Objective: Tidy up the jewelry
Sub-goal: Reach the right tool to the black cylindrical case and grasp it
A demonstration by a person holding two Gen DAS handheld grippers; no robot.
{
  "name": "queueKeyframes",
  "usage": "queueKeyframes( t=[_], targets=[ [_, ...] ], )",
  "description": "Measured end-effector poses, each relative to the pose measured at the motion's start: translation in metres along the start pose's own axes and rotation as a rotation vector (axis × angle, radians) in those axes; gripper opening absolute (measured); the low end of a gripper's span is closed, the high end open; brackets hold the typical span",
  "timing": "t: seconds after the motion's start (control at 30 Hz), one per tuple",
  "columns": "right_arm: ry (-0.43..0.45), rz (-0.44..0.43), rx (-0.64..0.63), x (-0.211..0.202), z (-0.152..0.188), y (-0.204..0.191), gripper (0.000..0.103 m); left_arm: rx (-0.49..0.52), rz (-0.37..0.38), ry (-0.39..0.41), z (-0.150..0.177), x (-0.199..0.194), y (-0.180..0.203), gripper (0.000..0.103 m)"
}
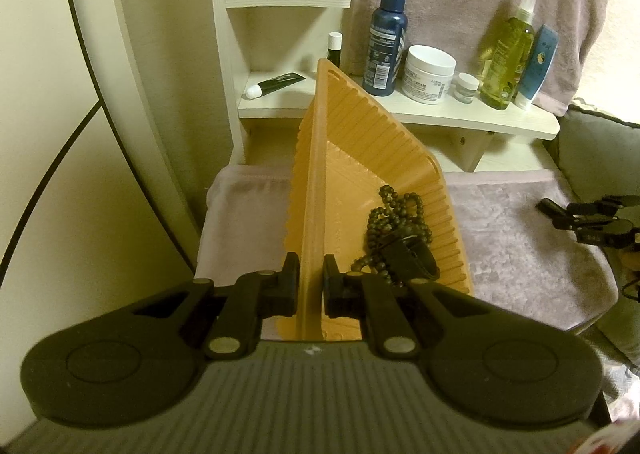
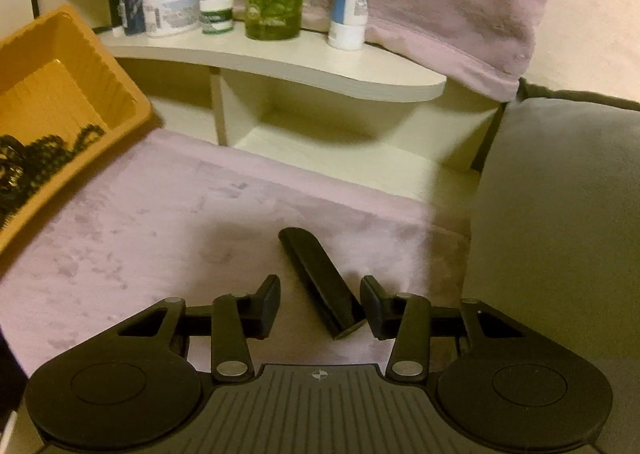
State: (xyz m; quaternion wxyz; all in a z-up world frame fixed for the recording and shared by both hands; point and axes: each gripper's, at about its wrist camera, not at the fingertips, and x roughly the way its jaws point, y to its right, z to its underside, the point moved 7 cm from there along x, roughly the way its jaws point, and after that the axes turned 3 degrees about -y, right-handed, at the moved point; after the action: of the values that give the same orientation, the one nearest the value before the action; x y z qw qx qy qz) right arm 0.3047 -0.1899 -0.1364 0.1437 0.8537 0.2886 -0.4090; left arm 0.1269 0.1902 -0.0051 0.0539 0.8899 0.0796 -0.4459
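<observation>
My left gripper (image 1: 311, 278) is shut on the side wall of an orange ribbed tray (image 1: 316, 173), which stands tilted on the pink cloth. A dark bead necklace (image 1: 394, 213) and a black band-like piece (image 1: 412, 260) lie inside it. In the right wrist view the same tray (image 2: 132, 93) sits at the left with the beads (image 2: 44, 157) in it. My right gripper (image 2: 320, 302) is open low over the cloth. A flat black clip (image 2: 316, 274) lies between its fingers, its near end close to the right finger (image 2: 372, 306); the left finger stands apart from it.
A pink plush cloth (image 2: 140, 234) covers the surface. Behind it a cream shelf (image 2: 320, 65) carries bottles, jars and tubes, with a pink towel (image 2: 460, 13) hanging over it. A grey cushion (image 2: 560, 213) bounds the right side.
</observation>
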Motion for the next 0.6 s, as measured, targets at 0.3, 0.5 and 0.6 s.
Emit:
queueKeyframes(
  t=[0.3,0.5,0.6],
  targets=[
    [-0.021,0.001,-0.001,0.019,0.000,0.009,0.046,-0.003,0.001,0.000,0.000,0.000,-0.001,0.010],
    [-0.042,-0.044,0.023,0.012,0.000,-0.005,0.025,-0.001,0.000,0.000,0.000,0.000,0.000,0.010],
    [-0.038,-0.039,0.021,0.015,-0.001,-0.011,0.025,-0.003,0.001,-0.002,0.000,0.001,0.000,0.010]
  ],
)
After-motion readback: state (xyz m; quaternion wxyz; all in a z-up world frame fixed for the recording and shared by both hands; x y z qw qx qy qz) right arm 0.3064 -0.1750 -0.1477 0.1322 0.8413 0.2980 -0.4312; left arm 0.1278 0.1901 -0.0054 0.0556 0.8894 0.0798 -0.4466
